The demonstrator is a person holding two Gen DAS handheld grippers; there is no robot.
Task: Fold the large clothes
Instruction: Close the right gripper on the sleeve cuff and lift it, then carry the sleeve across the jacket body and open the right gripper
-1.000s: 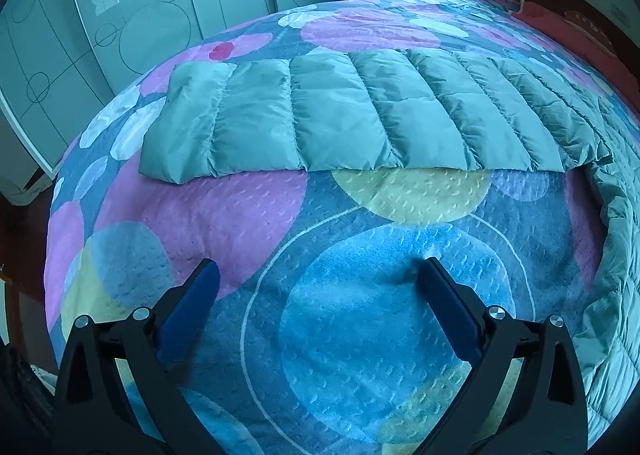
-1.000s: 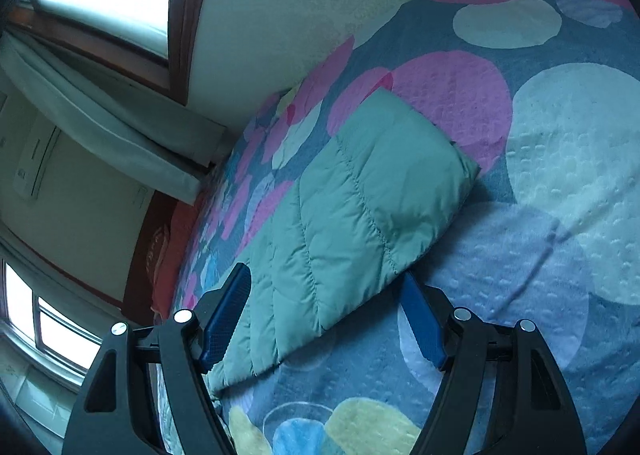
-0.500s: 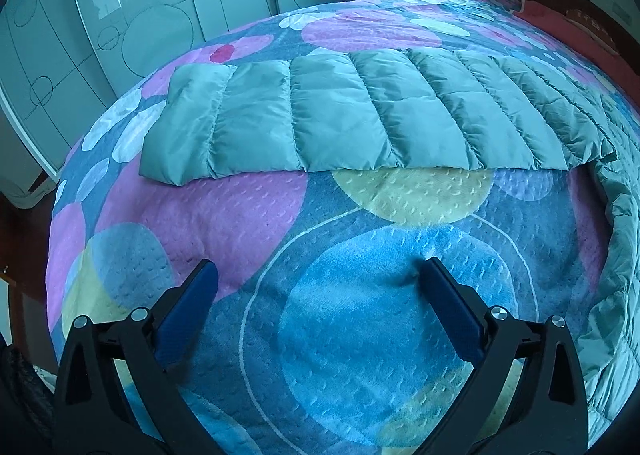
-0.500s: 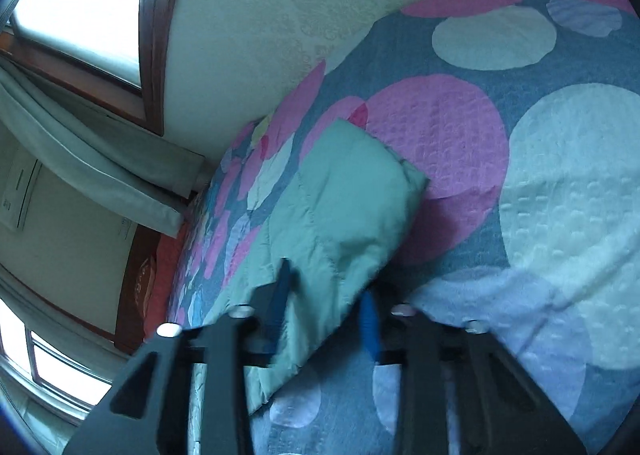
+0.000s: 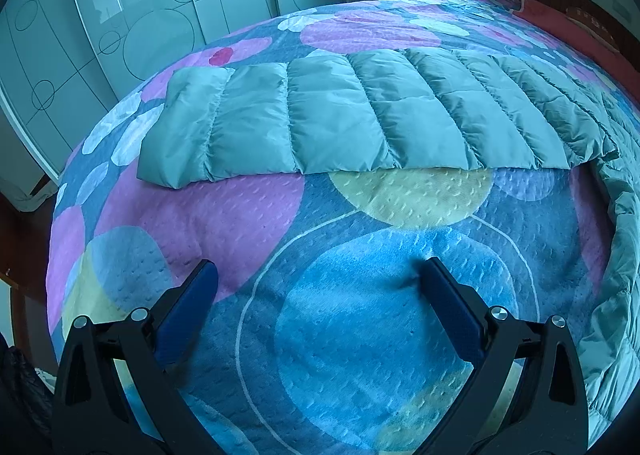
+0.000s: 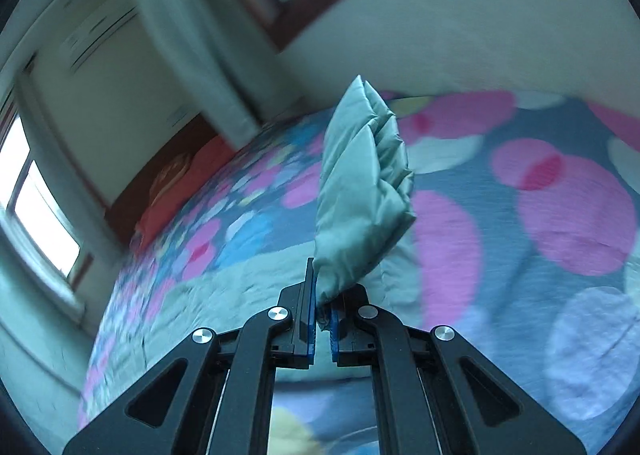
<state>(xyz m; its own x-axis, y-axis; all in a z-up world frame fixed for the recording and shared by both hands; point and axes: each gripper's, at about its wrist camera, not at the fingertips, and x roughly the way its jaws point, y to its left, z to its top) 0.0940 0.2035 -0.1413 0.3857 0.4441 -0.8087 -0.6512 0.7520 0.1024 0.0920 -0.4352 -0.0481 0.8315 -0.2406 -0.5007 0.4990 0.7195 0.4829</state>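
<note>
Left tool [image 5: 316, 279]: fingers apart, holding nothing, unchanged over the last second, hovering above the circle-patterned blue and pink bedspread [image 5: 360, 315]. Its view shows the teal quilted down garment [image 5: 360, 119] lying flat across the bed, sleeve end towards the wardrobe.

Right tool [image 6: 323, 309]: was apart a second ago, now clamped on a garment end [image 6: 360, 191] and lifting it clear. Likely the fold has started. The left view doesn't show that grip; the right view is blurred and hides the layout.
</note>
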